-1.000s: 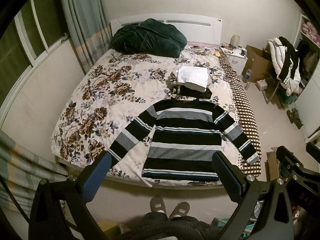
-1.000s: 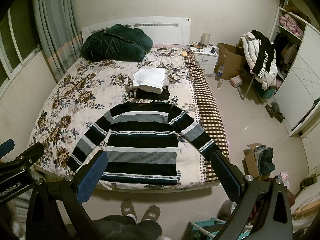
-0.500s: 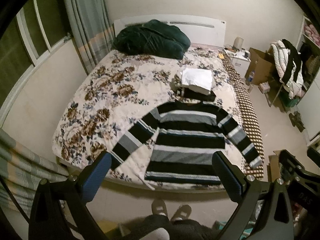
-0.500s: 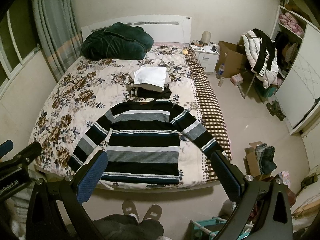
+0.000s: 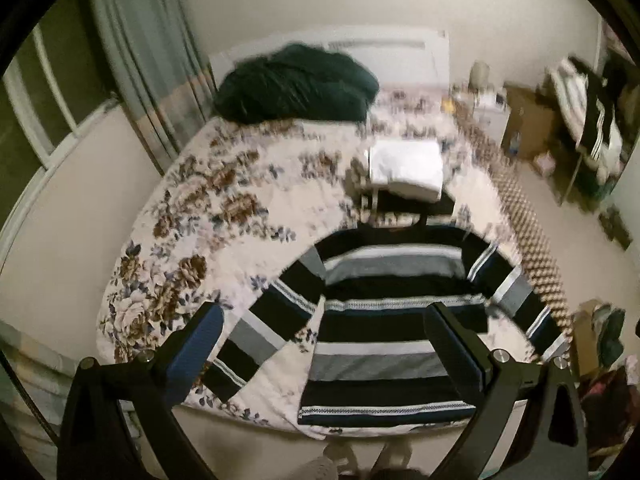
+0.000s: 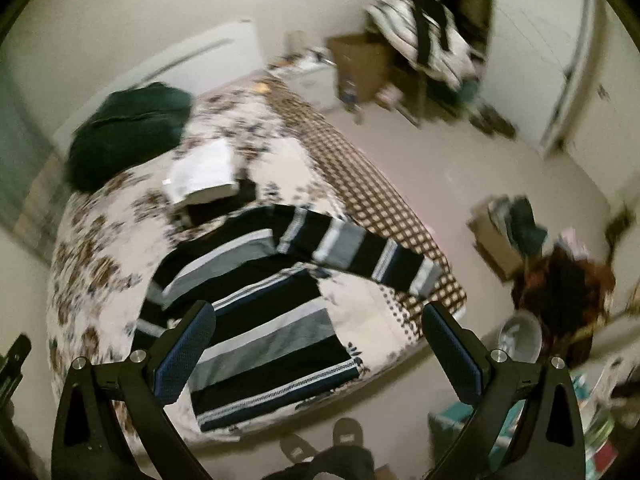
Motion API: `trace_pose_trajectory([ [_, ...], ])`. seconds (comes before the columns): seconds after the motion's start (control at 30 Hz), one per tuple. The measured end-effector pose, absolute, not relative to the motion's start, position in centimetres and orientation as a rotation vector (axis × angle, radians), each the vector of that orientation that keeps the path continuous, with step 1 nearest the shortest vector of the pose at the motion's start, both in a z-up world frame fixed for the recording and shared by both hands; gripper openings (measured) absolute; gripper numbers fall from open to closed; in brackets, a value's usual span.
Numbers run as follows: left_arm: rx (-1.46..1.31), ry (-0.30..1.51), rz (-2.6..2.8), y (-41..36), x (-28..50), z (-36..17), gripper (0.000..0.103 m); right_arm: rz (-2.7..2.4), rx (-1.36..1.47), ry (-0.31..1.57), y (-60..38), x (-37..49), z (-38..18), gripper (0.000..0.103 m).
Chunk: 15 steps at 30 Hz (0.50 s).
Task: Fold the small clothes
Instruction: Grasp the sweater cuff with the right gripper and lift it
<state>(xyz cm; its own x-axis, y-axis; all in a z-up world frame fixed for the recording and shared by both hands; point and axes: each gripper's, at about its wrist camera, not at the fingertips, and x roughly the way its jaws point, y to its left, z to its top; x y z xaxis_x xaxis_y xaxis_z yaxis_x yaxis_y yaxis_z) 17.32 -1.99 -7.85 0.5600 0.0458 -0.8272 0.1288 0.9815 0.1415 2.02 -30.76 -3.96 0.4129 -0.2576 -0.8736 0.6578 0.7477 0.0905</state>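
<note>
Sweater [image 5: 384, 320]: black, grey and white horizontal stripes. Bedspread [image 5: 192, 248]: white with brown and blue flowers; brown-and-white check strip at 3 o'clock. Blanket [image 5: 296, 84]: dark green. Folded garment [image 5: 406, 168]: white.

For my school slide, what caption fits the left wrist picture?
Open left hand-held gripper above a striped sweater spread flat on a floral bed.

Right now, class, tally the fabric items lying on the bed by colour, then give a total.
Striped black, grey and white: 1, the sweater
Dark green: 1, the blanket
White: 1, the folded garment
Black: 1, the folded garment beneath it
Total: 4
</note>
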Motion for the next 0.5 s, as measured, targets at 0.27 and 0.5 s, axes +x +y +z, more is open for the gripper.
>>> trace_pose_trajectory([
  [0.27,0.269,1.132,-0.04,-9.0,22.5,-18.6,0.103,-0.759,0.788,1.076,-43.6,3.3,-21.7,0.103],
  [0.5,0.328,1.259,0.008,-15.4,25.9,-27.9,0.103,-0.876,1.06,1.098,-54.5,3.6,-38.0,0.103],
])
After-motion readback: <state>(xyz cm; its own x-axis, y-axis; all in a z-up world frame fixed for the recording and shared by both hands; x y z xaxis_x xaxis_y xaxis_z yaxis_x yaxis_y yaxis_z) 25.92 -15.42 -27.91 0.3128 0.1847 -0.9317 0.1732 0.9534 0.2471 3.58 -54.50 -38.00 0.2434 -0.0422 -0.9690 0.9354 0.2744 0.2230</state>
